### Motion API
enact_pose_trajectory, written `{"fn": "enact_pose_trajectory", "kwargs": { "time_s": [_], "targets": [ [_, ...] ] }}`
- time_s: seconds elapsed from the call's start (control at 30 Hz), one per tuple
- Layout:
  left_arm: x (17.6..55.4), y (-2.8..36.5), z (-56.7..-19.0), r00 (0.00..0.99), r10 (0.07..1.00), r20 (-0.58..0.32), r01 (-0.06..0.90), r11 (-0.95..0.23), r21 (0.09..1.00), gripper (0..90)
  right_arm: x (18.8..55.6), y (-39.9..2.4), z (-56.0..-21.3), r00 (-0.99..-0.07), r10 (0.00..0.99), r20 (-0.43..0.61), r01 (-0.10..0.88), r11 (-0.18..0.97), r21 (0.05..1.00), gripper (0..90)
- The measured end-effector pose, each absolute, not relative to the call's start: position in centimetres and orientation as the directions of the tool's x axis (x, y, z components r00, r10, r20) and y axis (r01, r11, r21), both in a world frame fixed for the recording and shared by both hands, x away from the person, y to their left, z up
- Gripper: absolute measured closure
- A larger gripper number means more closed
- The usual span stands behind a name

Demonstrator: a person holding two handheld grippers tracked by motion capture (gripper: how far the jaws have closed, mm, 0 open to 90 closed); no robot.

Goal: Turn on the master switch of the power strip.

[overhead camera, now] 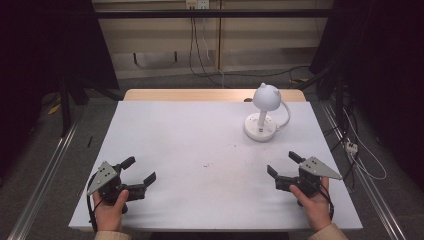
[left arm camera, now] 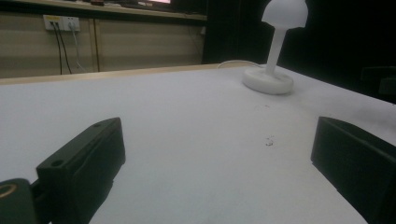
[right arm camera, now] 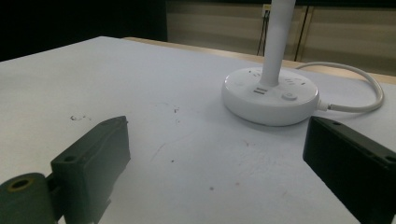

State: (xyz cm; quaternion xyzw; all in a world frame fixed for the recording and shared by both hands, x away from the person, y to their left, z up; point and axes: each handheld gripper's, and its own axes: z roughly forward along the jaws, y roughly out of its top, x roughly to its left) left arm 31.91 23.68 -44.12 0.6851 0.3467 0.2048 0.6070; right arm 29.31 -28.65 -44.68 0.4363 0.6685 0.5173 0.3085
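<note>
My left gripper point(overhead camera: 138, 169) and right gripper point(overhead camera: 283, 164) stood wide, empty, near edge; white lamp point(overhead camera: 263, 113) far right, table point(overhead camera: 200, 145) between unobstructed.

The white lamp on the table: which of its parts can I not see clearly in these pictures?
- Lamp head: right gripper view, cut off by the top edge; left gripper view, top cropped.
- Base buttons and sockets: high view, too small to read.
- Cable: its far end leaves the right gripper view at the right edge; in the high view it passes behind the lamp.
</note>
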Motion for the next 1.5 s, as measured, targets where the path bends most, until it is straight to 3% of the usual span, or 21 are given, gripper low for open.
{"fn": "enact_pose_trajectory", "kwargs": {
  "time_s": [1.5],
  "targets": [
    [31.9, 23.0, -44.2, 0.688, 0.712, -0.141, 0.227, -0.026, 0.974, 3.4, 34.6, -29.6, -44.0, -0.375, 0.927, 0.028, 0.330, 0.105, 0.938, 12.1]
  ]
}}
